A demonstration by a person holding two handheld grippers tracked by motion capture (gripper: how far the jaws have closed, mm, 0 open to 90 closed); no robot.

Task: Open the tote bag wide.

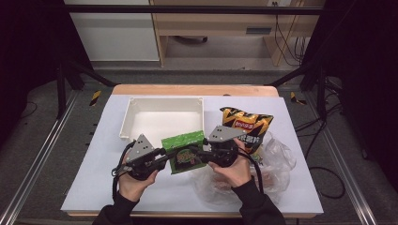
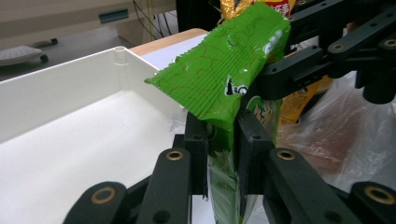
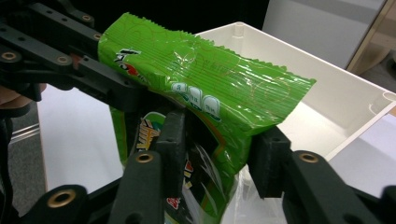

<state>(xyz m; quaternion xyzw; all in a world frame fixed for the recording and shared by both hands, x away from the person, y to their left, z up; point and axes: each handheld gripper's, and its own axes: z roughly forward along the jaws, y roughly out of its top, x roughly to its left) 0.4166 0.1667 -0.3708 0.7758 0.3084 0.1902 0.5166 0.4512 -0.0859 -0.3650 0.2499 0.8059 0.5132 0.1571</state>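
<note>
Just below the middle of the white table (image 1: 94, 178), at about six o'clock from the white plastic tray (image 1: 136, 105), a green snack bag (image 1: 185, 152) is held up between the two grippers. The left gripper (image 1: 162, 157) comes at it from nine o'clock; in the left gripper view its jaws stand close together with the bag's lower edge (image 2: 224, 154) pinched between the pads, so it is clamped on the green snack bag. The right gripper (image 1: 202, 153) comes from three o'clock. In the right gripper view the bag (image 3: 201, 93) lies between its jaws, the left pad against the film and the right pad clear of it with a gap showing, so these jaws are apart and not pressing. The bag's crimped top edge folds over toward twelve o'clock, overlapping the tray's near rim in the high view.

At one o'clock from the green bag lies a yellow and black chip bag (image 1: 246, 124), flat on the table, partly behind the right gripper's grey plate. At four o'clock, under and beside the right hand (image 1: 232, 171), a crumpled clear plastic bag (image 1: 277, 159) spreads over the table. The left hand (image 1: 136, 180) grips its tool at seven o'clock.
</note>
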